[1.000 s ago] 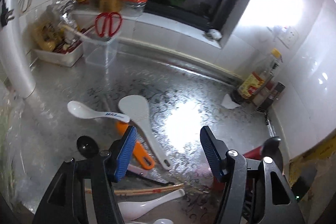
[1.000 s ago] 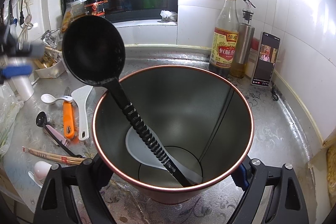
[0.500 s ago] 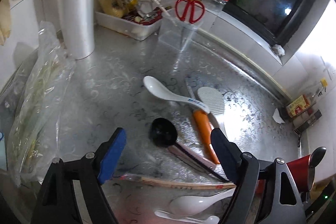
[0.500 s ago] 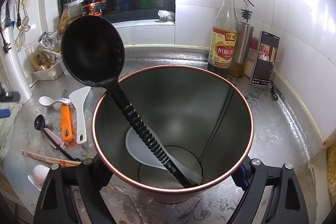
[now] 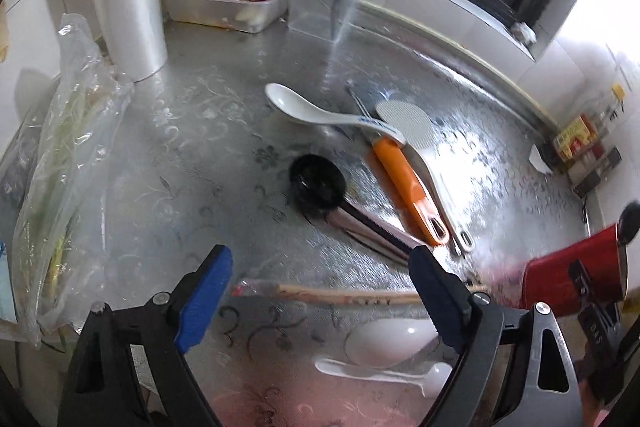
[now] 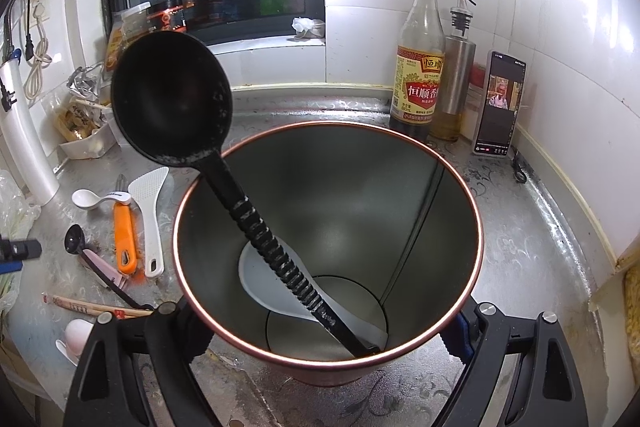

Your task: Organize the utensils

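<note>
Since the earlier frame, our left tool [image 5: 320, 291] has just been opening, empty, above the chopsticks [image 5: 344, 294]; the right tool [image 6: 320, 327] clamps the red container [image 6: 326, 255]. We straddle both sticks before closing.

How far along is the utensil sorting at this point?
Early. Done: black ladle and a white paddle stand in the red canister, gripped by the right gripper. In hand: left gripper open, empty, above the chopsticks. Left: spoons, peeler, rice paddle, chopsticks.
</note>
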Tool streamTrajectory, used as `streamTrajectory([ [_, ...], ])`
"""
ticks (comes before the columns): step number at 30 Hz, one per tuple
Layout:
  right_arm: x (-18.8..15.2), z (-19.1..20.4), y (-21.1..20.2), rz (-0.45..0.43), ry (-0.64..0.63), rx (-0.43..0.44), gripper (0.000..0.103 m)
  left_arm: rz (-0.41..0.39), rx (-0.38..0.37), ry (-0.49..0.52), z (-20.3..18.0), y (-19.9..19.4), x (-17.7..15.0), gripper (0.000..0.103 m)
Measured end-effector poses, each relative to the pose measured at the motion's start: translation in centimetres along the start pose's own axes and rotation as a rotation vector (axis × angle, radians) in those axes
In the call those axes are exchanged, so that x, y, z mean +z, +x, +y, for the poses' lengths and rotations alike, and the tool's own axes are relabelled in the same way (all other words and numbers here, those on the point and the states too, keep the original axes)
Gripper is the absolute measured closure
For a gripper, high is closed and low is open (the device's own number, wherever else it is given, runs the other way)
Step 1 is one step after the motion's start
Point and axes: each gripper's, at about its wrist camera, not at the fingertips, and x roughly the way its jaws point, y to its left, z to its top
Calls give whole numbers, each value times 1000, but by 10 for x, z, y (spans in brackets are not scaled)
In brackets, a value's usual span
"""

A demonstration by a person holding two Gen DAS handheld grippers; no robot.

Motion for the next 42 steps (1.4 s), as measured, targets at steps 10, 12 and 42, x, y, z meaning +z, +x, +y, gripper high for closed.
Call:
streamTrajectory([
  [10, -2, 0, -2, 3, 13, -9, 12, 70, -75, 214, -37, 3, -23, 13],
  [12, -2, 0, -2, 4, 14, -10, 12, 84, -86, 243, -42, 4, -26, 13],
  [42, -5, 0, -1, 18, 20, -5, 12, 248, -72, 421, -59, 27, -79, 13],
])
